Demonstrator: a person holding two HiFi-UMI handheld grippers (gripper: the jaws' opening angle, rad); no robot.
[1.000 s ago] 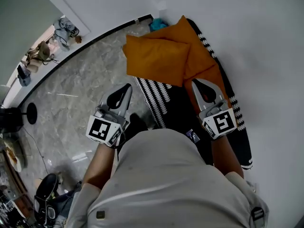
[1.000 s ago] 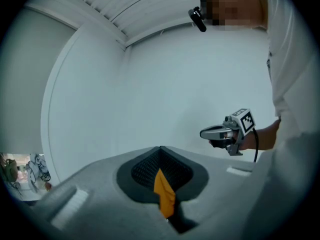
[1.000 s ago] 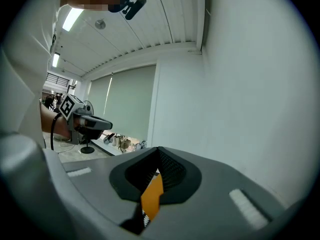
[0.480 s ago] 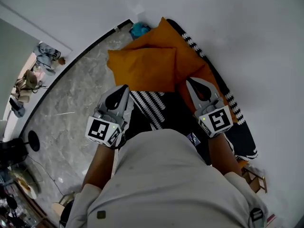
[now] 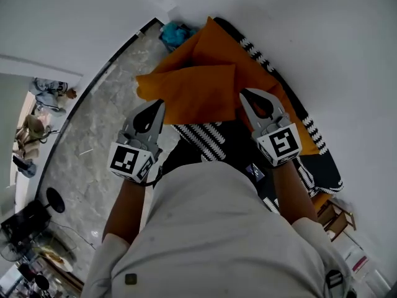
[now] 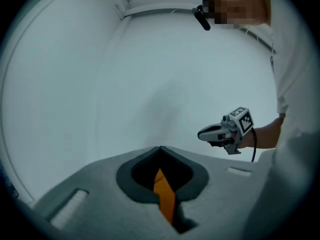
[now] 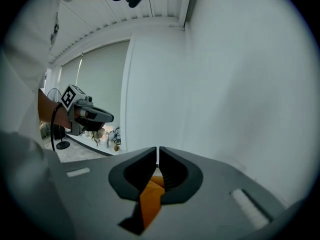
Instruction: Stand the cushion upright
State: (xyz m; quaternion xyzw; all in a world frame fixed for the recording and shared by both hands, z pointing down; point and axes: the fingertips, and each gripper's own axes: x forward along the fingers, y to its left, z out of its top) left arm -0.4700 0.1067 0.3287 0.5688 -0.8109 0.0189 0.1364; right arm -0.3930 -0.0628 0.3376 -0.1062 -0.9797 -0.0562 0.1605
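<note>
Both your left gripper [image 5: 159, 104] and right gripper [image 5: 244, 94] pinch the front orange cushion [image 5: 198, 95], the right jaws just opening; lean it against the wall [image 5: 310, 30] first.

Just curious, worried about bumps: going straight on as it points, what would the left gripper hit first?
Probably the white wall: past the left gripper, shut on the orange cushion, its own view shows nothing else. How far off is unclear.
</note>
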